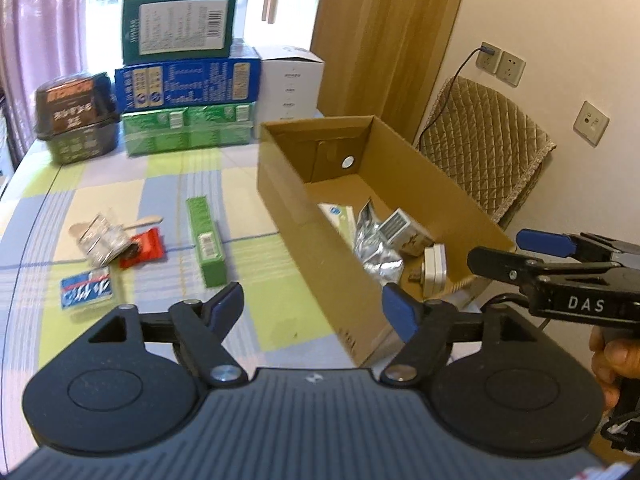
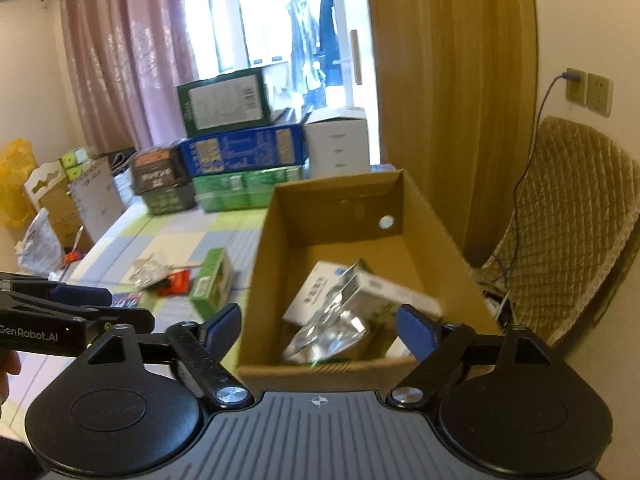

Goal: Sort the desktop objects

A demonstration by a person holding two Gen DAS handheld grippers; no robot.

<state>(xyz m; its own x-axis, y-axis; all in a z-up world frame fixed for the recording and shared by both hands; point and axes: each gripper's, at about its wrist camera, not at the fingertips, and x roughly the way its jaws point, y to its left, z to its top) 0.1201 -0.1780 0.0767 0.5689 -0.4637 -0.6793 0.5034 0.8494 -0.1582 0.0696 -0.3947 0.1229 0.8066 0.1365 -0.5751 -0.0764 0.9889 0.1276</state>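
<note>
Left gripper (image 1: 312, 308): we saw jaws spread wide, empty — above table (image 1: 248, 216).
Right gripper (image 2: 320, 326): spread wide, empty — over cardboard box (image 2: 260, 280).

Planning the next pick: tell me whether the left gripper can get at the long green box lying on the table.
Probably yes. The left gripper is open and empty, and the long green box lies just ahead with bare tablecloth around it.
</note>
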